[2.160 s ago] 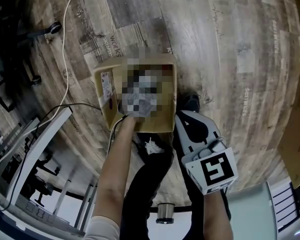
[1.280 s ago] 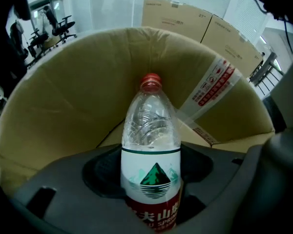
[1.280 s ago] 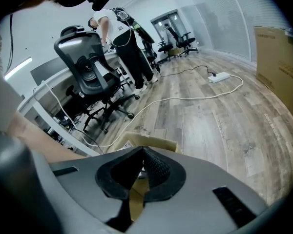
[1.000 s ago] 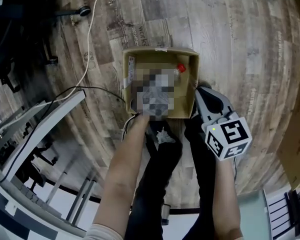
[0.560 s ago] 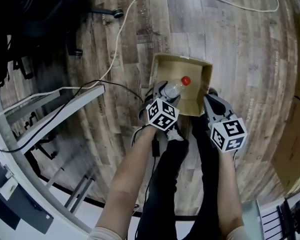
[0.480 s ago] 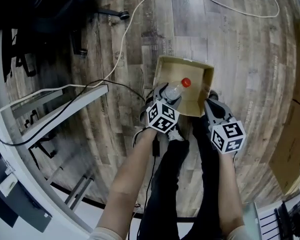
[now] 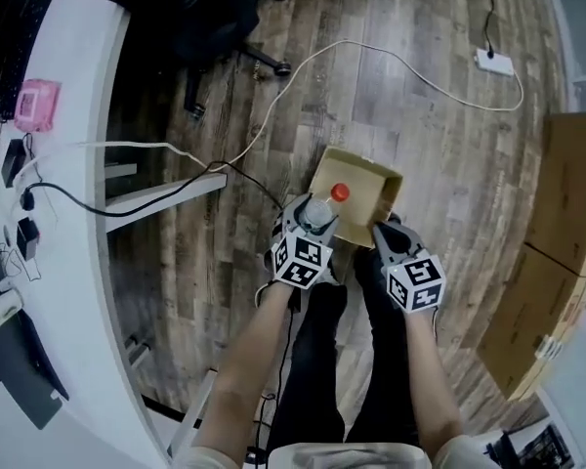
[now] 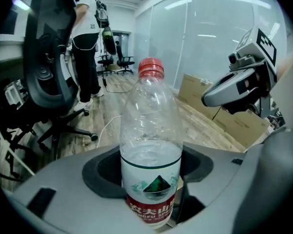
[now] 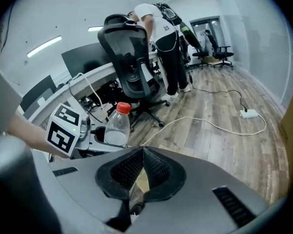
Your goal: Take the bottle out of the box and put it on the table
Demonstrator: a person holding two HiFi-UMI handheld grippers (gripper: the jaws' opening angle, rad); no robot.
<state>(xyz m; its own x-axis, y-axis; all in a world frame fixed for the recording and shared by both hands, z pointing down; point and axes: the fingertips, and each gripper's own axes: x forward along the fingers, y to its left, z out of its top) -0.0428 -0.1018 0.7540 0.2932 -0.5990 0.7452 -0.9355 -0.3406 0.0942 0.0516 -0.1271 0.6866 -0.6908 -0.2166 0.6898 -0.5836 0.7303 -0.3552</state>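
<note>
Left gripper view puts the clear plastic water bottle with a red cap (image 8: 150, 145) upright and closest. The left gripper (image 7: 311, 221) has its jaws clamped on the bottle's lower body, with the dark pads on either side of the white and red label band. Water fills only the bottom part, up to about the top of the label, and the rest is air.

My judgement is that the bottle is light, with its weight low down. Its thin walls would dent under a hard squeeze, and the smooth plastic could slip. The label band over the water is the firmest place to hold, and it is where the pads sit. A hold near the neck would let the bottle swing.

The right gripper (image 9: 140, 172) is just right of the bottle, its jaws together with nothing between them.

Below both, the open brown cardboard box (image 7: 371, 201) stands on the wooden plank floor (image 7: 449, 115). In the head view the bottle sits over the box's near left corner, with the cap above the opening. I cannot tell from above whether its base clears the rim.

A white cable (image 7: 391, 62) runs beyond the box's far side to a white power strip (image 7: 495, 63). The white curved table (image 7: 73, 291) lies well to the left of the box, and a black office chair (image 7: 215, 13) stands beyond the box to the left.
</note>
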